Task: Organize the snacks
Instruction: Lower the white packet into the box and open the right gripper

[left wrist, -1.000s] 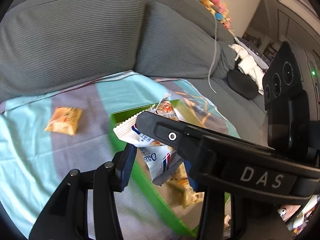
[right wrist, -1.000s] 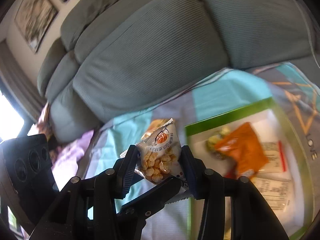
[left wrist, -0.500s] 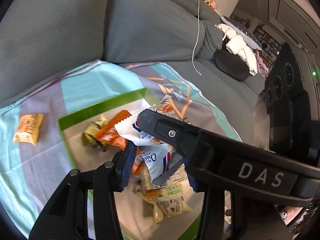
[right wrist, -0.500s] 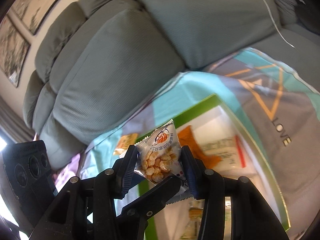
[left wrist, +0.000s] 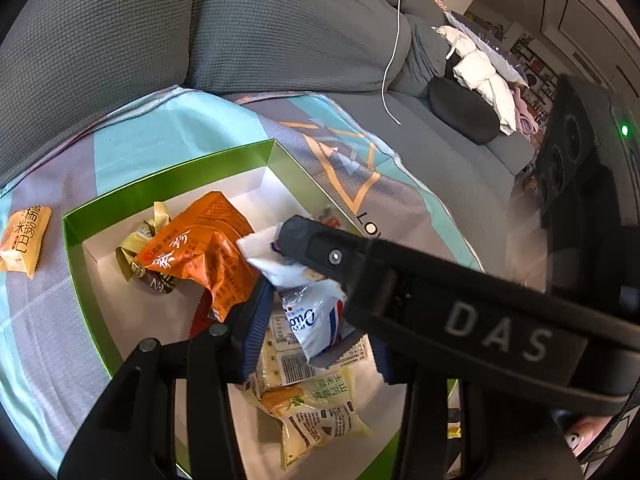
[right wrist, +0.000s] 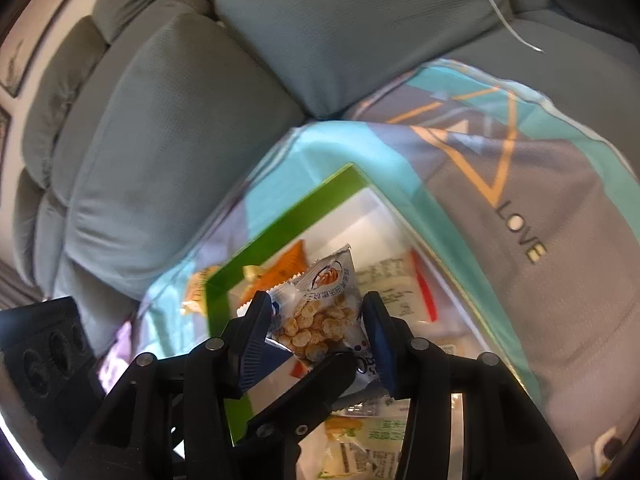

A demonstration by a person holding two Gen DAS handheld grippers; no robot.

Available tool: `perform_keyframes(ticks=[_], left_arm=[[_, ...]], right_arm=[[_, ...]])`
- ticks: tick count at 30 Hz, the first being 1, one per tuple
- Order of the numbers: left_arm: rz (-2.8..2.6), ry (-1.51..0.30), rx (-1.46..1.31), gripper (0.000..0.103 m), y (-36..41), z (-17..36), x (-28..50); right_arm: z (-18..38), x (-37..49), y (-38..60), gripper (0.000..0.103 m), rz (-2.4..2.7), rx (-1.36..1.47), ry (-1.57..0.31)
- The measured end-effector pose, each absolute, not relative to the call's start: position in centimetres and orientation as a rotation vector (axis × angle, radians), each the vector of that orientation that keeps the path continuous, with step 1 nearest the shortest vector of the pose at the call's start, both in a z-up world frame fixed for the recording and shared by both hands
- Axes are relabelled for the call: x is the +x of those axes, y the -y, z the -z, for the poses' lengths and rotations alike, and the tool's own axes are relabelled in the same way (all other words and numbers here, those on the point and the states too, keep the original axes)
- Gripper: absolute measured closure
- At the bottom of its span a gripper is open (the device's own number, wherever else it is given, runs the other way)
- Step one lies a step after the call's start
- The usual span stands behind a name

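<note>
Here, the risks, biggest thing first.
Sofa: soft seat under the blanket; a hard push down could tilt the box and slide its contents.
Box: green-rimmed, already crowded; an orange bag sits at 10 o'clock, a corn packet at 6.
Left gripper: clamped on a white snack pack, low over the box; the right gripper's finger crosses in front, so the tools could knock together.
Right gripper: closed on a puffed-snack bag, above the box's near-left part; a careless release might land it on the rim.
Loose packet: outside at 9 o'clock, easy to forget.
</note>
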State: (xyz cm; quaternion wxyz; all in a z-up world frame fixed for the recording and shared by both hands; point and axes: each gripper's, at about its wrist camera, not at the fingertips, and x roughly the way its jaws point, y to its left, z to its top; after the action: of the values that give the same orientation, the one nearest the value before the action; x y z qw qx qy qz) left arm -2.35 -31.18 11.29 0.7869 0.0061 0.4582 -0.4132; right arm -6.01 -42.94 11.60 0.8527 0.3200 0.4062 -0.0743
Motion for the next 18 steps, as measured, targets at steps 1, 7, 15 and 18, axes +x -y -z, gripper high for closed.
perform_keyframes(ticks=[1, 7, 15, 18], left_arm=[[0.887, -0.979, 0.017, 0.06, 31.0, -11.5, -2.4], [0.903, -0.963, -0.002, 0.057, 29.5, -12.2, -2.5], [0.812, -0.923, -0.068, 0.042, 23.4, -13.9, -1.2], [0.758, -0.899, -0.062, 0.038, 20.6, -14.4, -0.5]], right_arm=[[-11.7, -6.1, 42.9, 0.054, 0.172, 0.66, -0.855], [-12.4, -6.0, 42.3, 0.053, 0.184, 0.625, -0.837], [-14.2, -5.6, 39.8, 0.031, 0.151, 0.58, -0.779], [-14.8, -5.1, 38.2, 0.026, 0.124, 0.562, -0.765]])
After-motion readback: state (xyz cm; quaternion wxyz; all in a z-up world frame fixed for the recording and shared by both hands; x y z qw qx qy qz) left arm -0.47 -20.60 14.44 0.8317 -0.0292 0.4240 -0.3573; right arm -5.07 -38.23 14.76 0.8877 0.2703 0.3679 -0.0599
